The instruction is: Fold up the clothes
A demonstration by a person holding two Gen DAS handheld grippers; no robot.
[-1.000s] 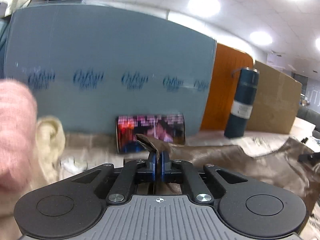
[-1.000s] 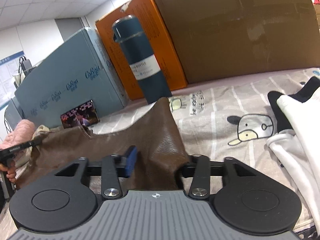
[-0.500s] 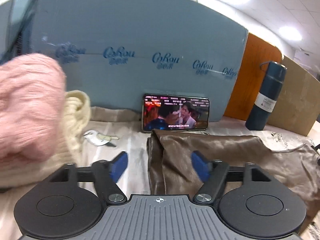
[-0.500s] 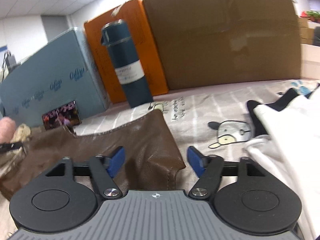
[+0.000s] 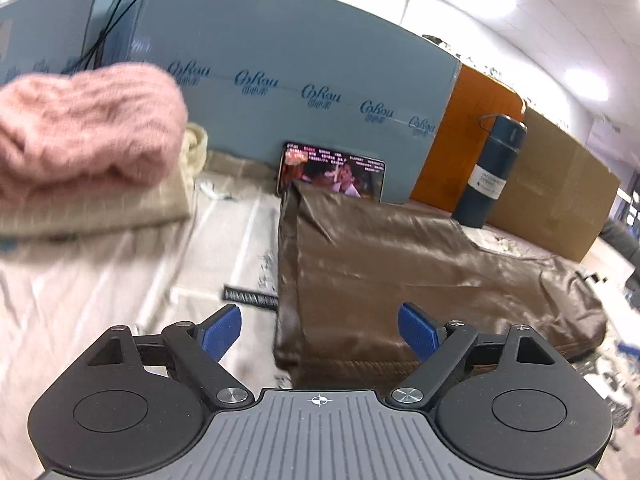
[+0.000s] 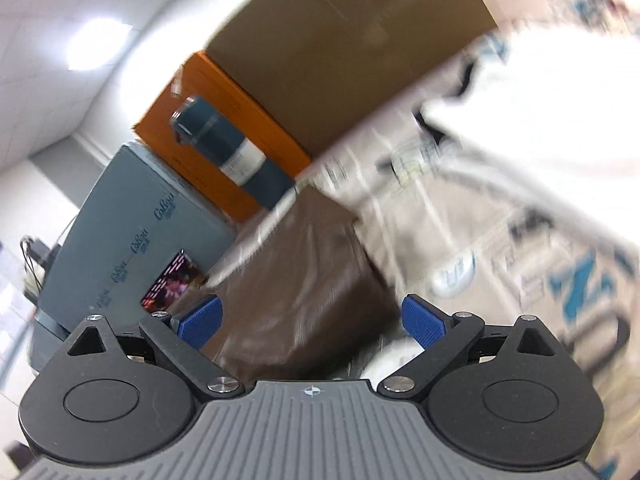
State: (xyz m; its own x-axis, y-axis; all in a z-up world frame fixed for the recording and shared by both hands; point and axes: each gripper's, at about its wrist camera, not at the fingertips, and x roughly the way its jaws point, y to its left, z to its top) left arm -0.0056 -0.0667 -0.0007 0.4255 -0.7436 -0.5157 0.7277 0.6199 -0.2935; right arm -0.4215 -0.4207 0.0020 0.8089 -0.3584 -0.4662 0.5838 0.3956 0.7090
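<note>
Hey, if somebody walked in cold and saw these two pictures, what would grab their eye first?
Probably the glossy brown leather-look garment, spread on the printed bedsheet right ahead of the open left gripper. Next, the fluffy pink knitted sweater stacked on a cream one at far left, and the lit phone screen propped against the grey-blue box behind. The right wrist view is tilted and blurred.

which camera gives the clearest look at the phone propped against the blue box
The left wrist view: the phone faces the camera, screen lit, its lower edge hidden by the brown garment. The right wrist view shows it small, tilted and motion-blurred.
</note>
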